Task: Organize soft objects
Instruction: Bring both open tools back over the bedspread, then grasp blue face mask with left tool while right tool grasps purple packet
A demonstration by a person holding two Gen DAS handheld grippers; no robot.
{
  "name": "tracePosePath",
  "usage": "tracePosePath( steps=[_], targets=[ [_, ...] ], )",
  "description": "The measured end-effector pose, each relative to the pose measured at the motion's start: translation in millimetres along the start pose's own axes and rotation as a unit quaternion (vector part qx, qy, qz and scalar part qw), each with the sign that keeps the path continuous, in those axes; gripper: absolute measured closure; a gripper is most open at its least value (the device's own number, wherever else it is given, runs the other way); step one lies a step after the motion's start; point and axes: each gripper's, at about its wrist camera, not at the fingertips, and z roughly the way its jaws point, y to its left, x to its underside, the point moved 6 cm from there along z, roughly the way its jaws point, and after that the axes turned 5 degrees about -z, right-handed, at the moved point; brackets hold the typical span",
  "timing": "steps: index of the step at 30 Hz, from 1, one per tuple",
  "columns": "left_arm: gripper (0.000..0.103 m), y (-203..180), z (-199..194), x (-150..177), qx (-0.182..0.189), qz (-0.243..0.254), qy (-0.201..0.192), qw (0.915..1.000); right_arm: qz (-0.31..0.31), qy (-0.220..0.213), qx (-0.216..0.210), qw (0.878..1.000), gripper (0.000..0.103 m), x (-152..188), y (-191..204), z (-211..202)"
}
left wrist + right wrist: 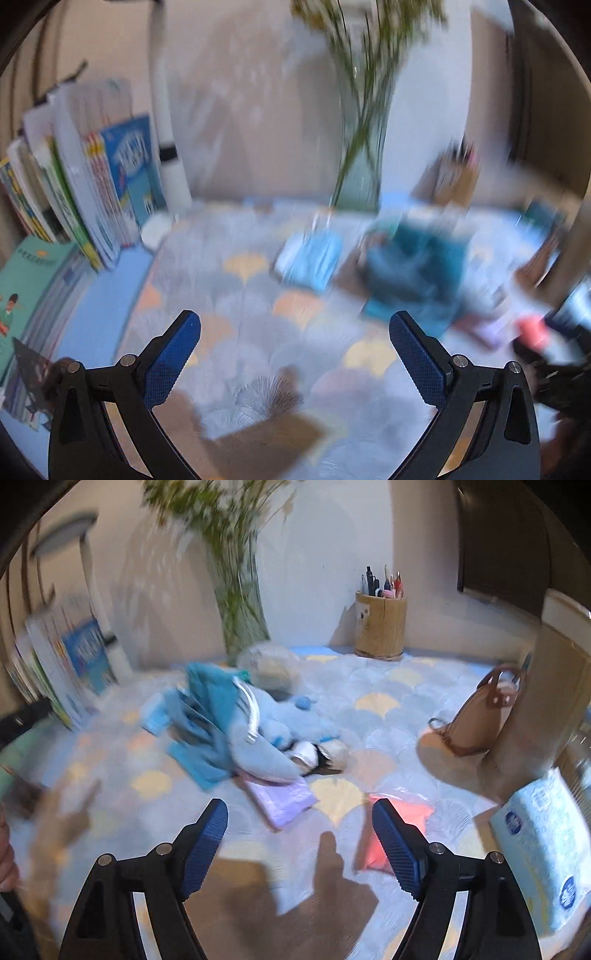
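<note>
Two empty grippers, fingers (184, 347) apart

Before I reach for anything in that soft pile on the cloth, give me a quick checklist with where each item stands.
1. Left gripper open, nothing between the fingers: ok.
2. Right gripper open, nothing between the fingers: ok.
3. Pile reachable: ok. The blue plush toy and teal cloth lie ahead of the right gripper with bare tablecloth between.
4. Pile untangled: not ok. The toy lies over the purple packet and against the teal cloth.
5. Breakables clear: cannot tell. The glass vase stands just behind the pile.
6. Sharp view: not ok. The left wrist picture is badly blurred.
</note>
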Motion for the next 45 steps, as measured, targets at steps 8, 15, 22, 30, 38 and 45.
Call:
tracePosePath(
  steps=[8,15,22,30,38,45],
  targets=[
    [0.001,6.5,31.1,21.0,0.012,-0.014,0.013,0.9997,-0.053,0.012,0.008,0.998,0.017,8.2,21.1,18.5],
    [0.001,8.0,30.2,21.4,0.008,-0.017,0.008,0.9998,-0.037,0.021,0.003,0.999,0.014,8.0,15.3,24.2],
    [0.001,10.9,33.0,22.2,0.009,-0.024,0.017,0.9995,-0.028,0.017,0.002,0.999,0.014,7.8,13.5,21.8],
    [0.001,2.3,26.6,6.2,0.02,0.021,0.066,0.9974,0.018,0.043,-0.056,0.997,0.014,7.3,0.4,24.2],
    [0.001,-5.2,74.5,-46.1,0.04,0.032,0.075,0.9958,0.022,0.09,-0.081,0.992,0.014,-10.8,1.8,57.4],
    [0.007,-11.1,140.9,-45.6,0.041,0.048,0.107,0.9923,0.003,0.096,-0.071,0.993,0.017,-12.9,1.9,78.3]
  ],
)
